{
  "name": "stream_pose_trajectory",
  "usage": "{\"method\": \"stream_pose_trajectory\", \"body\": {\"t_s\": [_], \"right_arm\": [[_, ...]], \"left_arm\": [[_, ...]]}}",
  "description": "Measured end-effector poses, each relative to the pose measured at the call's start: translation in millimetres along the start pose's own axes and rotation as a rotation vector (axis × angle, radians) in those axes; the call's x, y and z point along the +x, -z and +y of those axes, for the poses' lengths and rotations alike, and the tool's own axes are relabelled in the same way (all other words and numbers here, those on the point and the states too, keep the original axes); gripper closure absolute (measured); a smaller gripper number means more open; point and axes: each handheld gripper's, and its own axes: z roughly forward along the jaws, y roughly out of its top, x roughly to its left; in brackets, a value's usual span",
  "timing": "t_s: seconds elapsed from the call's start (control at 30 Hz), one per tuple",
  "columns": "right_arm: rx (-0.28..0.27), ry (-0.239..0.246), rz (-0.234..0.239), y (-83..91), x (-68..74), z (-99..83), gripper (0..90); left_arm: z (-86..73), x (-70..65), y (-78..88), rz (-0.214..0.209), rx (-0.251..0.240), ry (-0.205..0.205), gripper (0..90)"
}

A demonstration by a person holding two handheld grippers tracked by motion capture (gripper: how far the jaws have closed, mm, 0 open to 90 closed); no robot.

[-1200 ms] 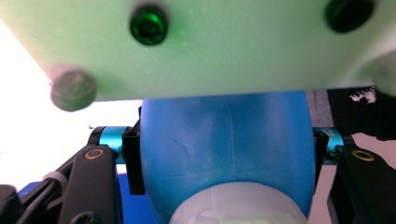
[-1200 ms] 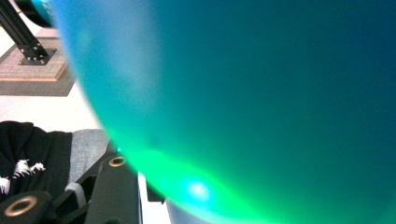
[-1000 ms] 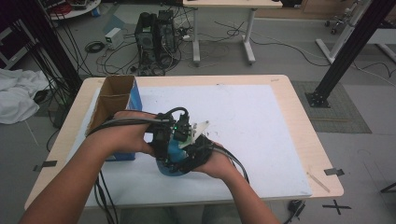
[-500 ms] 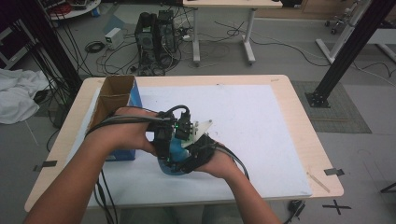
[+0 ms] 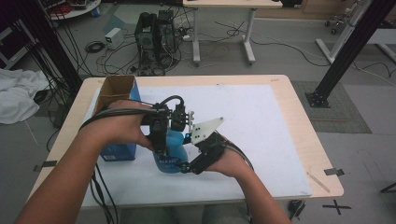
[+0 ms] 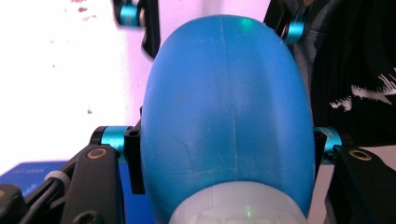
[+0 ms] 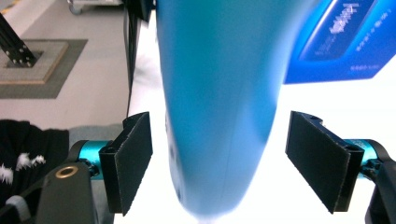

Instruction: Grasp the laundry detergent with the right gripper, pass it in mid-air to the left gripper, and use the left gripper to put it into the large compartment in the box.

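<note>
A blue plastic bottle (image 5: 170, 150) stands on the white sheet (image 5: 261, 126) in the middle of the table. My left gripper (image 5: 159, 145) comes down on it from above and is shut on it; in the left gripper view its pads (image 6: 133, 158) press both sides of the bottle (image 6: 229, 116). My right gripper (image 5: 187, 165) reaches in low from the right. Its jaws have just been opening, and the bottle (image 7: 219, 93) is between them. Its pads (image 7: 133, 158) stand clear of the bottle on both sides.
An open box (image 5: 116, 93), blue outside and brown inside, stands just left of the bottle by the table's left edge. Cables trail from both grippers over the table's near edge. The white sheet stretches bare to the right and back.
The right gripper's jaws have spread apart and come off the bottle. The left gripper keeps its grip, and both hands stay about where they were.
</note>
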Motion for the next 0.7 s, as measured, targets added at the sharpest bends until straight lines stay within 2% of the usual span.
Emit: {"method": "stream_pose_trajectory", "body": {"t_s": [0.03,0.07,0.13,0.17,0.23,0.3,0.37,0.4,0.43,0.53,0.57,0.6,0.67,0.7], "right_arm": [[0.012,0.005,-0.005,2.8,-0.4,0.6,20.8],[0.035,-0.003,-0.009,6.8,-0.6,2.2,14.4],[0.046,0.008,-0.015,8.9,-1.3,2.6,13.7],[0.049,-0.004,-0.015,11.9,-0.4,3.5,13.7],[0.062,0.003,-0.026,18.4,-1.3,4.9,13.7],[0.102,0.084,-0.054,25.4,-7.6,5.2,13.6],[0.123,0.080,-0.056,32.7,-8.1,7.4,13.5],[0.126,0.098,-0.062,35.2,-9.3,8.4,13.4],[0.174,0.025,-0.087,41.3,-4.6,9.2,13.3],[0.191,0.036,-0.095,49.5,-5.3,12.1,12.4],[0.201,0.009,-0.091,51.5,-4.1,12.9,12.2],[0.213,0.012,-0.088,54.2,-4.1,13.3,12.2],[0.225,0.011,-0.080,57.8,-4.8,13.4,12.2],[0.229,0.014,-0.093,59.5,-5.1,13.5,12.2]], "left_arm": [[-2.2,0.9,2.9,0.005,-0.001,0.010,39.2],[-4.4,1.9,6.0,0.008,0.000,0.022,39.2],[-9.2,3.8,12.5,0.005,0.005,0.056,39.2],[-12.1,5.0,16.9,0.010,0.010,0.072,39.2],[-15.9,7.1,23.7,0.012,0.022,0.090,39.1],[-20.4,9.0,31.4,0.025,0.024,0.113,39.2],[-25.5,11.5,39.7,0.030,0.024,0.141,39.1],[-28.3,13.2,44.3,0.026,0.024,0.150,39.1],[-31.1,14.7,48.9,0.033,0.019,0.165,39.1],[-41.1,20.7,64.3,0.030,0.005,0.218,39.1],[-46.0,23.1,70.9,0.028,-0.004,0.242,39.1],[-49.4,24.3,73.8,0.029,-0.019,0.261,39.1],[-56.7,28.2,83.8,0.034,-0.016,0.293,39.1],[-59.6,29.8,86.8,0.034,-0.017,0.304,39.1]]}}
